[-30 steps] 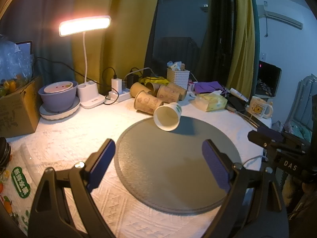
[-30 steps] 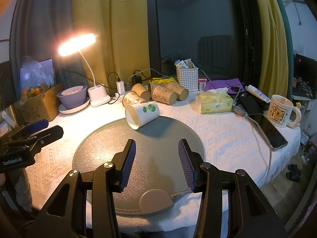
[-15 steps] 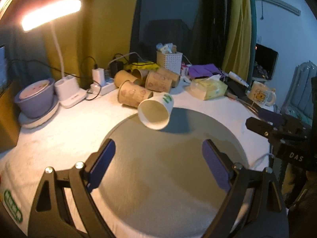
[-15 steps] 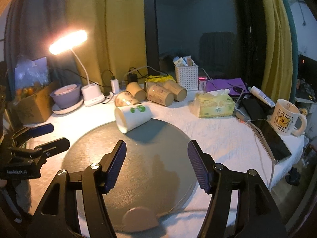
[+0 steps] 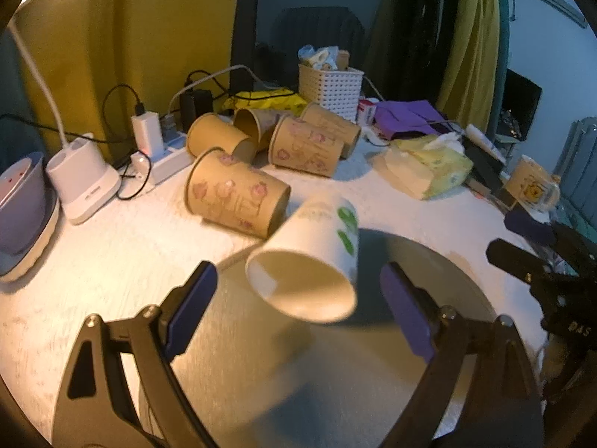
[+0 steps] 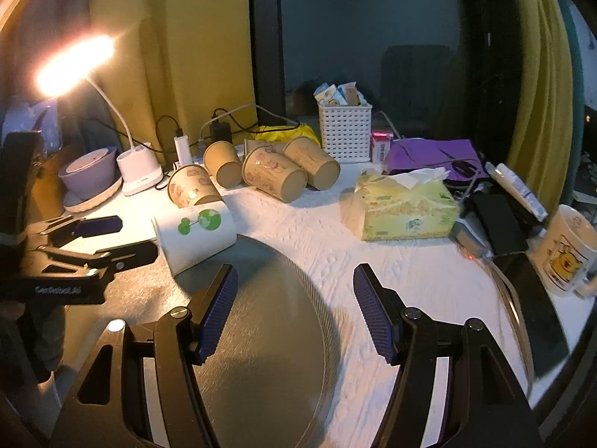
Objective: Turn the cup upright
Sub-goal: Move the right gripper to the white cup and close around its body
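Note:
A white paper cup with green leaf prints lies on its side at the far edge of a round grey mat, its mouth facing my left gripper. My left gripper is open, its fingers to either side of the cup's mouth, close but apart. In the right wrist view the cup lies at the mat's left edge, with the left gripper beside it. My right gripper is open and empty, above the mat's right side.
Several brown paper cups lie on their sides behind the white cup. A desk lamp base, power strip, purple bowl, white basket, tissue pack, mug and phone surround the mat.
My left gripper has moved forward and now brackets the white cup's mouth. My right gripper has opened wider and shifted right, toward the mat's right edge.

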Demonstrator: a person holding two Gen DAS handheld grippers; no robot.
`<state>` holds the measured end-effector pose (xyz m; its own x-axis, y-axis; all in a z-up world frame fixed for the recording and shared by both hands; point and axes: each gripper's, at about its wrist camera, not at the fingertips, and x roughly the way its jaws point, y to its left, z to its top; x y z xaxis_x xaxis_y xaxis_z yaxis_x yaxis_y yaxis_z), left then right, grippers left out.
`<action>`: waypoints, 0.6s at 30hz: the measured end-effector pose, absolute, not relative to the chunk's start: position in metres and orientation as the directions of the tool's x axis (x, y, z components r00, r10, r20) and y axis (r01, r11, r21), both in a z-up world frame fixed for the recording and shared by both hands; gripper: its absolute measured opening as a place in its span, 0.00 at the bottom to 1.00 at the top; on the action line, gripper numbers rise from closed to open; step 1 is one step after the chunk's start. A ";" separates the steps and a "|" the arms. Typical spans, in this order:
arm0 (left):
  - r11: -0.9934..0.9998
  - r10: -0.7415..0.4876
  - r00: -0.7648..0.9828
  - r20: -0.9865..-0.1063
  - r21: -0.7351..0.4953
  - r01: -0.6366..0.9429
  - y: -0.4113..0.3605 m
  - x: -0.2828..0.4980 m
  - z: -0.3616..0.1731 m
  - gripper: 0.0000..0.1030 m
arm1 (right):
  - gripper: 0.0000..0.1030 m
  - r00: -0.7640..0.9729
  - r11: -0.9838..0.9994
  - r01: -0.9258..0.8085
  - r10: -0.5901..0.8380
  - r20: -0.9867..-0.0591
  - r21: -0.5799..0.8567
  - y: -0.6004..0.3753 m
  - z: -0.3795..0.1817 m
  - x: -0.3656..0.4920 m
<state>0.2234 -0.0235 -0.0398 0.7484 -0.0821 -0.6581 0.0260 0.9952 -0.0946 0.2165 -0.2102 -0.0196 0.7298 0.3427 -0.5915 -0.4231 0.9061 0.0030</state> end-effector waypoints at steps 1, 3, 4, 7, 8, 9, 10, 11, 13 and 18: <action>0.995 -0.082 0.742 -0.665 -0.092 0.027 -0.023 0.229 -0.042 0.88 | 0.66 0.725 0.905 -0.424 0.347 -0.595 0.011 -0.211 -0.021 0.221; 0.994 -0.091 0.726 -0.682 -0.102 0.029 -0.022 0.239 -0.046 0.88 | 0.66 0.714 0.903 -0.428 0.354 -0.604 0.023 -0.211 -0.025 0.228; 0.994 -0.093 0.719 -0.689 -0.104 0.030 -0.021 0.243 -0.048 0.88 | 0.66 0.709 0.902 -0.430 0.356 -0.609 0.027 -0.212 -0.026 0.231; 0.995 -0.096 0.702 -0.706 -0.086 0.050 -0.024 0.253 -0.054 0.88 | 0.66 0.696 0.900 -0.435 0.362 -0.620 0.037 -0.213 -0.030 0.237; 0.995 -0.098 0.695 -0.713 -0.074 0.063 -0.026 0.256 -0.056 0.88 | 0.66 0.695 0.900 -0.434 0.362 -0.621 0.039 -0.214 -0.031 0.238; 0.995 -0.103 0.690 -0.717 -0.069 0.077 -0.028 0.259 -0.057 0.87 | 0.66 0.694 0.901 -0.431 0.361 -0.623 0.043 -0.215 -0.032 0.239; 0.994 -0.110 0.681 -0.724 -0.062 0.094 -0.030 0.261 -0.060 0.87 | 0.66 0.693 0.904 -0.426 0.359 -0.625 0.047 -0.217 -0.034 0.241; 0.992 -0.118 0.669 -0.734 -0.056 0.113 -0.032 0.264 -0.063 0.86 | 0.66 0.693 0.906 -0.421 0.357 -0.626 0.050 -0.218 -0.034 0.242; 0.987 -0.141 0.652 -0.745 -0.059 0.146 -0.035 0.266 -0.067 0.71 | 0.66 0.695 0.912 -0.406 0.348 -0.629 0.055 -0.223 -0.036 0.242; 0.975 -0.189 0.650 -0.736 -0.061 0.215 -0.043 0.260 -0.066 0.69 | 0.66 0.706 0.929 -0.367 0.317 -0.633 0.056 -0.233 -0.038 0.233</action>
<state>0.2598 -0.0431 -0.0656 0.6496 -0.1895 -0.7363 0.2155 0.9746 -0.0607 0.2330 -0.2331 -0.0380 0.7063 0.3173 -0.6328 -0.3666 0.9287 0.0564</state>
